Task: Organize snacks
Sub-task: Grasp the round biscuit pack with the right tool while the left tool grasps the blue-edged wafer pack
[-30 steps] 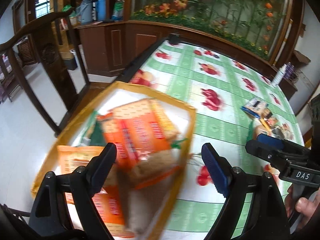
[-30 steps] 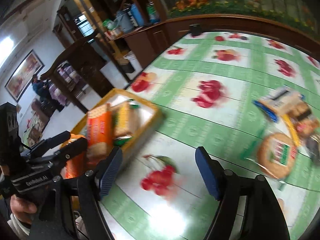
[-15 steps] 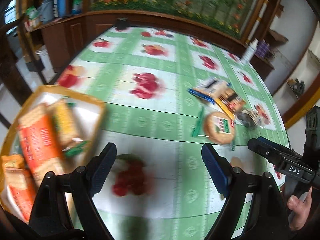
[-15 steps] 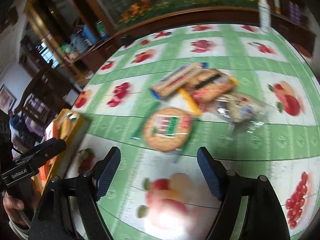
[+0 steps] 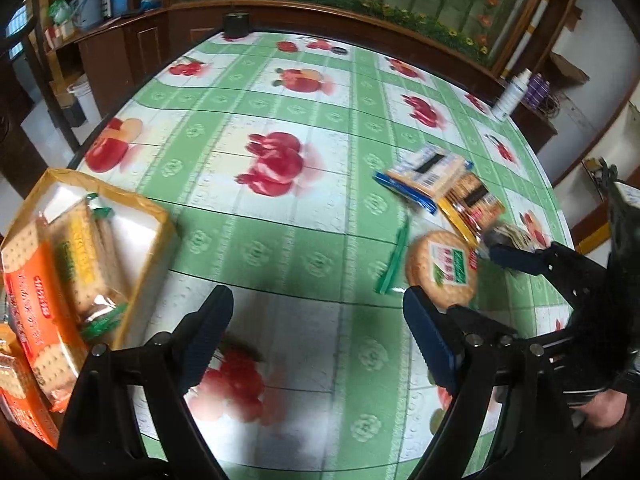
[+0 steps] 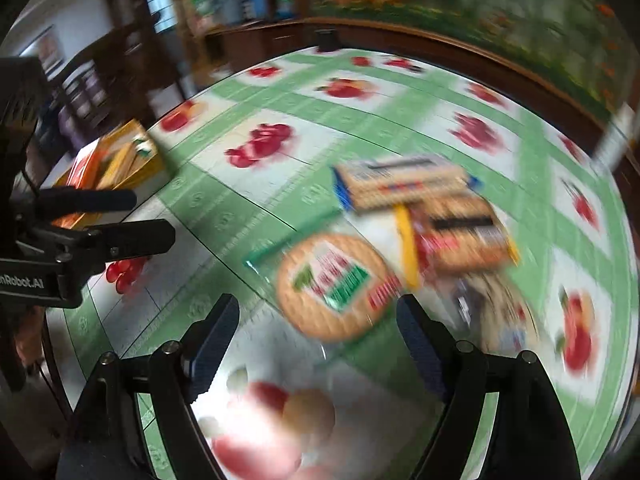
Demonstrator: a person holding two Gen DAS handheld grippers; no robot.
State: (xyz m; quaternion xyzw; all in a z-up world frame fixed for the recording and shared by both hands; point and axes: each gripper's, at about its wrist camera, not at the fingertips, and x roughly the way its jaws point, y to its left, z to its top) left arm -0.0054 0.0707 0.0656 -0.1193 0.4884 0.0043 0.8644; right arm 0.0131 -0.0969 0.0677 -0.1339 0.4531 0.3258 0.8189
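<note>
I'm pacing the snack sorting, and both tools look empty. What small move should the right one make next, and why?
Probably ease the right tool forward and down over the round cracker pack. Its jaws are opening with nothing between them, and that pack lies nearest, just ahead on the tablecloth, outside the yellow tray that already holds other packs.

Open tablecloth [image 5: 280, 248] lies between my yellow box [image 5: 156, 236] at the left edge and the snack pile [image 6: 400, 232] to the right. A round cracker pack [image 6: 332, 284] sits just ahead of my right gripper [image 6: 318, 332], its empty jaws opening.
</note>
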